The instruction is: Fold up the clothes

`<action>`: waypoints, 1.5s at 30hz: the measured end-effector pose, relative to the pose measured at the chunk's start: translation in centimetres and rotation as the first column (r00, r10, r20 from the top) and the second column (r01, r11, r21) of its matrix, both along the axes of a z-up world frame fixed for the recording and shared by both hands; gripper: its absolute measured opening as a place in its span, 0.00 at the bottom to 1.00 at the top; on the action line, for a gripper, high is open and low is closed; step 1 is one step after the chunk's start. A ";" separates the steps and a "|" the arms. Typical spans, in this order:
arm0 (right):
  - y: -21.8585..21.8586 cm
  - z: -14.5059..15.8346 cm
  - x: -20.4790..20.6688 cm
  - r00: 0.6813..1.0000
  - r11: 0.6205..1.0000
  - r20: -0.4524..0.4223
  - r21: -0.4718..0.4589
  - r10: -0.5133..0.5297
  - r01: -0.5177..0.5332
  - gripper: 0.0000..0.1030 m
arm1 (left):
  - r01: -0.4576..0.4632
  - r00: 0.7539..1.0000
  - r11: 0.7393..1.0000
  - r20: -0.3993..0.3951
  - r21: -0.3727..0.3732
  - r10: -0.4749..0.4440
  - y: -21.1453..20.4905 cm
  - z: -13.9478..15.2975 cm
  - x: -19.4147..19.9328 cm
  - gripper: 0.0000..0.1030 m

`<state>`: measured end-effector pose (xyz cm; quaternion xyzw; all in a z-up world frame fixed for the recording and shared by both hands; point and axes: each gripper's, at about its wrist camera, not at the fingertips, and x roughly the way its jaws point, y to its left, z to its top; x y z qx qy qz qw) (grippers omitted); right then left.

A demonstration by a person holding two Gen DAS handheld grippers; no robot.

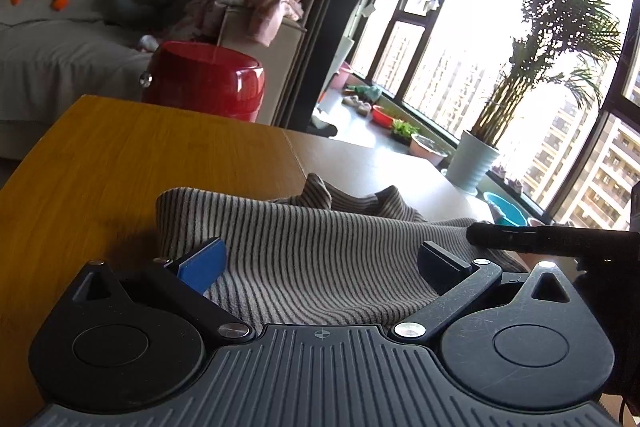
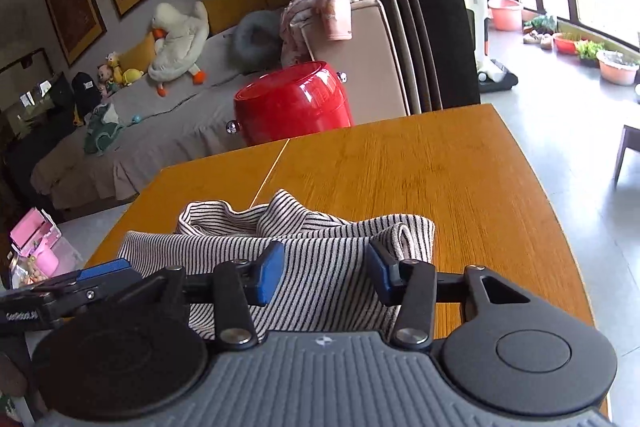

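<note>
A grey-and-black striped garment (image 1: 312, 227) lies rumpled on the wooden table (image 1: 120, 155), near its front edge. My left gripper (image 1: 320, 263) stands wide open just over the garment's near edge, its blue pads apart with cloth below them. In the right wrist view the same striped garment (image 2: 320, 239) lies bunched under my right gripper (image 2: 324, 277). Its jaws are partly apart and its pads do not press on the cloth. The right gripper's black finger (image 1: 520, 239) reaches in from the right edge of the left view. The left gripper (image 2: 80, 283) shows at the lower left of the right view.
The table (image 2: 400, 167) has bare wood beyond the garment. A red stool (image 2: 292, 103) stands behind its far edge, before a grey sofa (image 2: 180, 115) with plush toys. A potted palm (image 1: 472, 163) stands by the window. A pink box (image 2: 36, 247) sits on the floor at left.
</note>
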<state>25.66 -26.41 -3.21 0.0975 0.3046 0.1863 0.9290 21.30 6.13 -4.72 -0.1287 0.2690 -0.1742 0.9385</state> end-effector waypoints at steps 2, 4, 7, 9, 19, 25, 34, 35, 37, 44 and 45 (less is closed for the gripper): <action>0.4 0.7 -1.5 0.999 0.999 0.030 -0.039 0.025 -0.024 0.45 | 0.000 1.000 1.000 -0.001 -0.004 0.000 0.0 0.0 0.1 1.00; 0.5 0.2 -2.7 0.999 0.997 0.008 -0.058 0.051 -0.050 0.47 | 0.000 1.000 1.000 -0.004 0.000 0.000 0.0 0.1 0.2 1.00; 0.6 -1.0 -3.9 0.998 0.995 0.019 -0.081 0.064 -0.062 0.48 | 0.015 1.000 0.998 -0.004 0.055 -0.015 -0.6 0.9 -0.4 1.00; 0.8 -1.3 -4.3 0.998 0.994 0.031 -0.092 0.060 -0.057 0.48 | 0.052 0.998 0.995 0.023 0.084 -0.055 -1.0 2.2 -1.8 1.00; 0.7 -1.4 -4.5 0.997 0.994 0.033 -0.078 0.077 -0.074 0.54 | -0.103 0.987 0.988 -0.110 0.116 0.115 2.8 2.9 -0.8 0.94; 0.5 -1.5 -4.5 0.995 0.994 0.032 -0.065 0.092 -0.089 0.59 | -0.120 0.963 0.991 -0.250 -0.064 0.101 5.9 1.2 3.3 0.88; -1.2 1.1 -1.5 1.000 1.000 0.011 -0.022 -0.020 0.021 0.58 | -0.068 0.970 0.997 -0.233 0.029 0.073 3.6 0.7 5.7 0.90; -1.5 1.2 -0.5 0.999 0.998 0.009 -0.039 -0.042 0.043 0.59 | -0.073 0.969 0.997 -0.235 0.032 0.078 3.6 0.7 6.0 0.90; -1.9 1.4 1.6 0.996 0.994 0.007 -0.071 -0.085 0.085 0.59 | -0.073 0.969 0.996 -0.231 0.049 0.083 3.4 0.8 6.3 0.90; -1.8 -1.7 4.7 0.993 0.997 -0.100 -0.031 -0.066 0.064 0.60 | -0.019 0.970 0.996 -0.241 0.083 0.039 2.7 0.8 5.9 0.93; -1.7 -1.7 4.7 0.993 0.998 -0.101 -0.032 -0.053 0.050 0.60 | -0.008 0.968 0.997 -0.250 0.079 0.027 2.7 0.8 5.9 0.94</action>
